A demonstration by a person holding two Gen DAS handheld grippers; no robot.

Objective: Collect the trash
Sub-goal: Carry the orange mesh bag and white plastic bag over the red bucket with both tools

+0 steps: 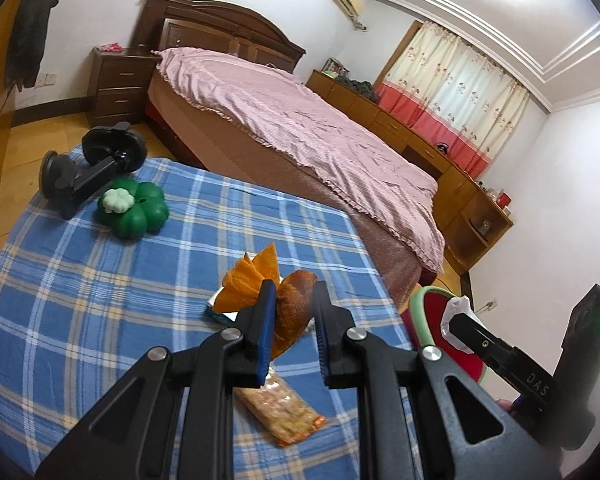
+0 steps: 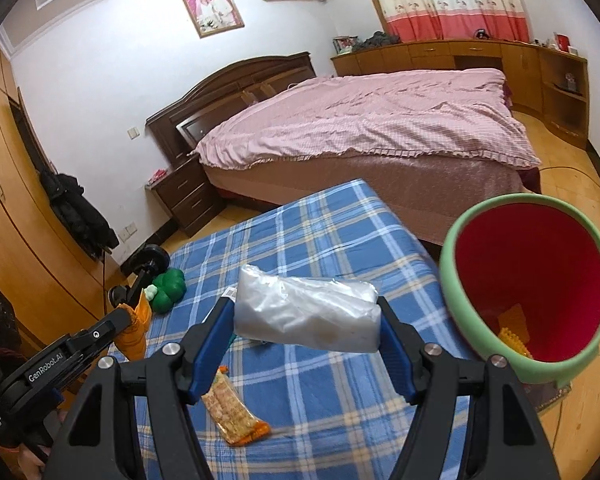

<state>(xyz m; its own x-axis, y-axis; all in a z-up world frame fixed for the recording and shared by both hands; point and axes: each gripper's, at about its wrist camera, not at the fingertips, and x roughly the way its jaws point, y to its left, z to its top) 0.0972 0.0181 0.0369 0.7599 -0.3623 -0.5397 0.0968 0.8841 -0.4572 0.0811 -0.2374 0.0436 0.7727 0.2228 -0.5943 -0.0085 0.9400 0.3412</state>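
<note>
Claw-wise, your right claw (image 2: 306, 320) grips the plastic bag (image 2: 306, 314), your left claw (image 1: 292, 320) the orange wrapper (image 1: 288, 312); carry right over the bin (image 2: 452, 280) before releasing.

— How many wrappers do I have around?
— 3: 1 orange wrapper (image 1: 284, 312) in my left gripper (image 1: 291, 322), 1 clear bag (image 2: 306, 314) in my right gripper (image 2: 306, 344), 1 snack packet (image 2: 234, 412) lying near.
— Bins?
— 1 bin (image 2: 460, 292), right.

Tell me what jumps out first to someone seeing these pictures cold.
Both grippers are loaded: the left gripper pinches an orange wrapper, and the right gripper clamps a clear plastic bag above the blue plaid cloth. To the right waits a green bin with a red inside.
</note>
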